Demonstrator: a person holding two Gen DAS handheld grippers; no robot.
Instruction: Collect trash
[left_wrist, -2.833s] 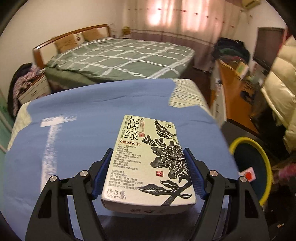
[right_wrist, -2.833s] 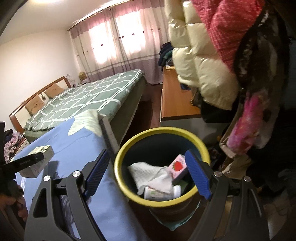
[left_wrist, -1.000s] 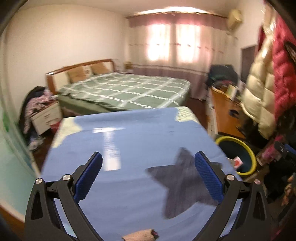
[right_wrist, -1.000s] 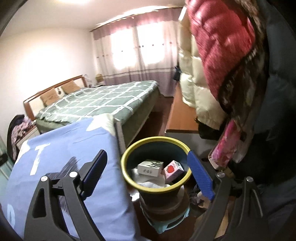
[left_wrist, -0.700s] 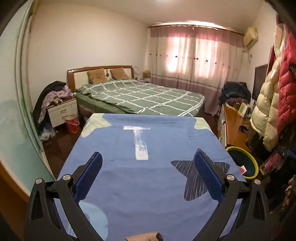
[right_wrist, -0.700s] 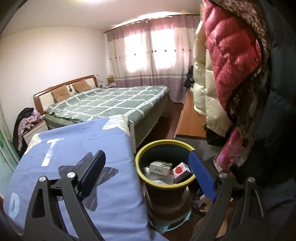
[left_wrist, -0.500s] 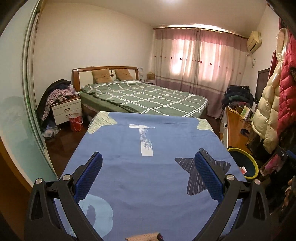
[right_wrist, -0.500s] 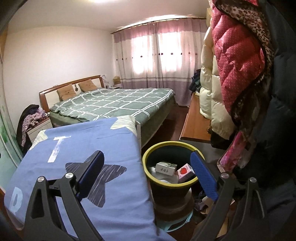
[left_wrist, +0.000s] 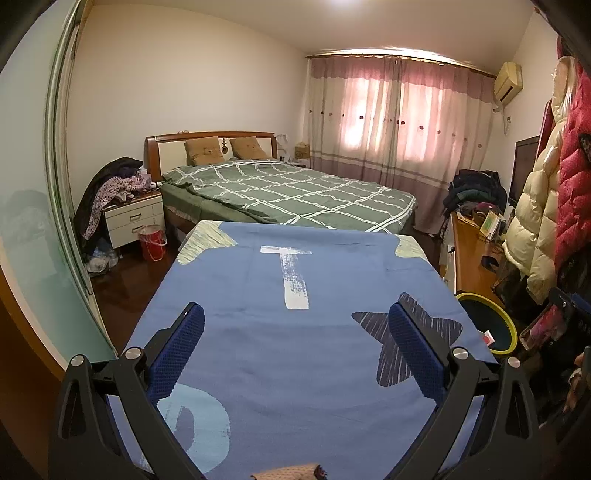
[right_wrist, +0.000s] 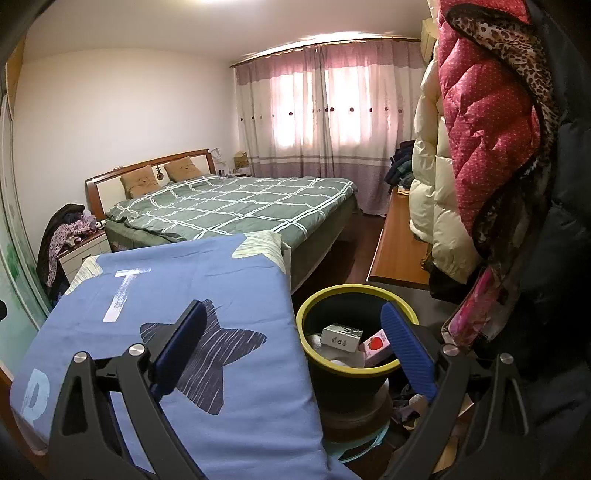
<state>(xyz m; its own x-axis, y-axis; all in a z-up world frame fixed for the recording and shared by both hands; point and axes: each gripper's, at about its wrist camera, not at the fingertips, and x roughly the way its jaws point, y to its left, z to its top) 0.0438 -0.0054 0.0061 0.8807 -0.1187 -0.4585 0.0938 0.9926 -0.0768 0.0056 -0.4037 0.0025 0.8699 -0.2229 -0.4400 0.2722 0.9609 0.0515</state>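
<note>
Both tongs stand apart and hold nothing: our left gripper hangs over the blue-clothed table, our right gripper over its right edge. We see no trash on the cloth; the white tea box and pink strawberry carton lie inside the yellow-rimmed bin just off that edge. We judge collecting done; a good finish means scanning the cloth's corners before we withdraw
</note>
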